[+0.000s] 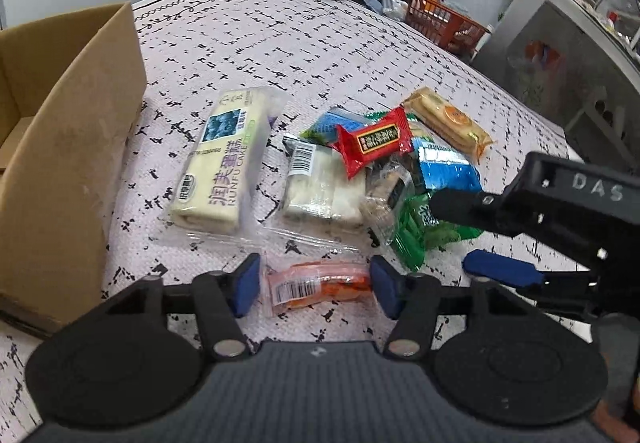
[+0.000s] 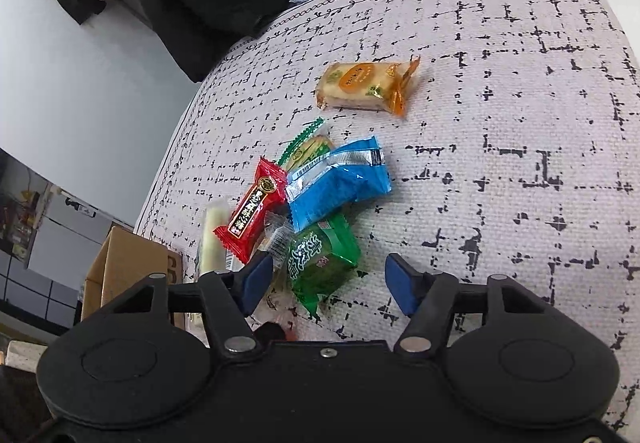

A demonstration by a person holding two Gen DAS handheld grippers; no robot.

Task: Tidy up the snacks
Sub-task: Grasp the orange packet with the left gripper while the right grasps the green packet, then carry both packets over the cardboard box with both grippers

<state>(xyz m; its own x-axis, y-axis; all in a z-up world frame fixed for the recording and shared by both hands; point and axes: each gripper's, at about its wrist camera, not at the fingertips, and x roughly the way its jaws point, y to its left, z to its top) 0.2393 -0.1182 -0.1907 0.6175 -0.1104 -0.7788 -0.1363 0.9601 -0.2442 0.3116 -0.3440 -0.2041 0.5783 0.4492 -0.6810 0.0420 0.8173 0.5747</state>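
On a table (image 1: 320,55) covered with a pale, black-flecked cloth lies a loose pile of wrapped snacks. The left gripper (image 1: 314,285) hangs low over the near edge of the pile with its jaws about half open, one blue pad on each side of a small clear packet with orange contents (image 1: 316,285). The packet lies flat, its long axis running straight across from pad to pad, barcode end toward the left pad; the right pad looks close against the wrapper, the left stands a little clear of it, so no grip shows.

The right gripper (image 2: 326,279) also has its jaws about half open, straddling the green snack packet (image 2: 322,263). That packet lies with its long axis pointing away from the gripper toward the blue packet (image 2: 338,181) just beyond; neither pad visibly presses on it.

A red candy packet (image 1: 374,141) rests on top of the pile, tilted. A long cream cake pack (image 1: 224,159) lies left of the pile, pointing away, near an open cardboard box (image 1: 68,147). An orange-and-yellow cracker pack (image 2: 366,85) lies apart at the far side.
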